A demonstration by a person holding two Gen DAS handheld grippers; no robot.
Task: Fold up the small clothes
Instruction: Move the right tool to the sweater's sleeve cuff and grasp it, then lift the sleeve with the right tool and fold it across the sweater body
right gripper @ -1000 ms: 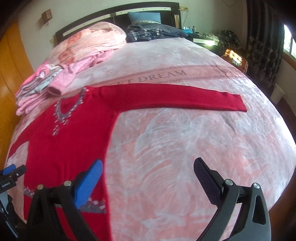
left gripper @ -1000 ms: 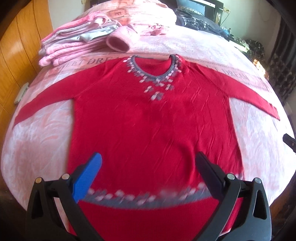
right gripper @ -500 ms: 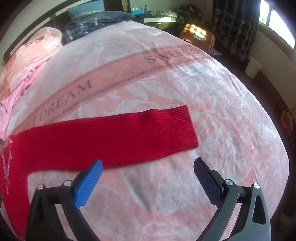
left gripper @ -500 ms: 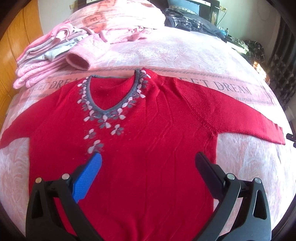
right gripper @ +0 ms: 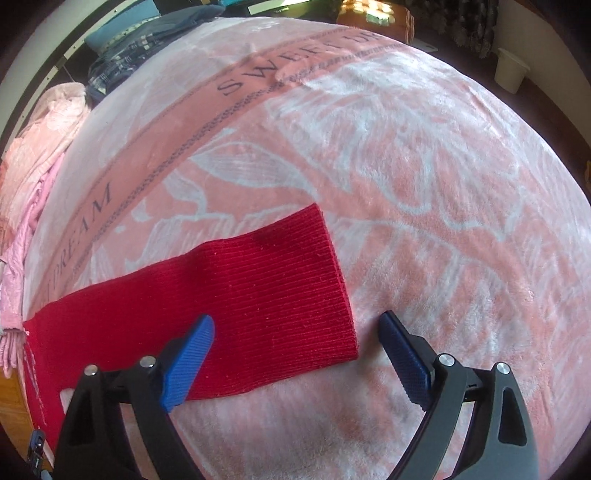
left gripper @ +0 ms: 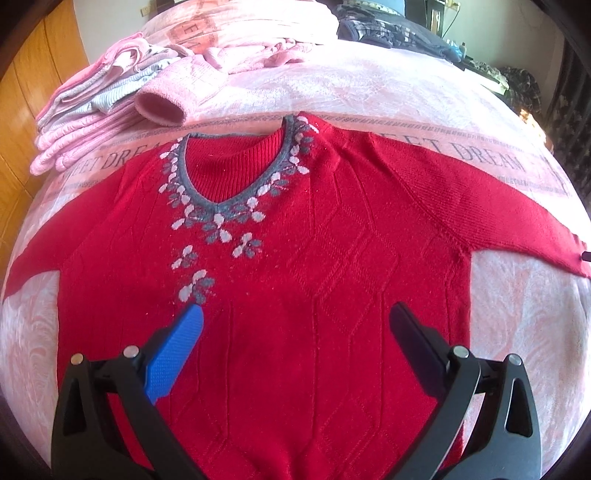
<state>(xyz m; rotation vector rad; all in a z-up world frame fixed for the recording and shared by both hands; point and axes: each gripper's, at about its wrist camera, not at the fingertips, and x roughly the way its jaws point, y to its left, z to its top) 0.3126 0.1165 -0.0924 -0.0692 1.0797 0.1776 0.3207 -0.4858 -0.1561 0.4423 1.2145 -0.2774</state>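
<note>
A red knitted sweater point(left gripper: 317, 266) with a grey V-neck and white-grey flower trim lies flat, front up, on the bed, both sleeves spread out. My left gripper point(left gripper: 295, 314) hovers open over the chest, just below the flower pattern, holding nothing. In the right wrist view, the sweater's right sleeve point(right gripper: 236, 306) stretches across the blanket, its ribbed cuff end toward the right. My right gripper point(right gripper: 297, 325) stands open, straddling the cuff end, one fingertip over the sleeve, the other over the blanket.
A pink blanket point(right gripper: 424, 192) printed "SWEET DREAM" covers the bed. A stack of folded pink clothes point(left gripper: 110, 110) sits at the back left, dark plaid clothing point(left gripper: 388, 29) behind. Orange wooden furniture point(left gripper: 33, 110) borders the left. A white bin point(right gripper: 511, 70) stands on the floor.
The left gripper has moved from the hem up over the chest. The right gripper has travelled right along the sleeve and closed in on the cuff. Both have stayed open.
</note>
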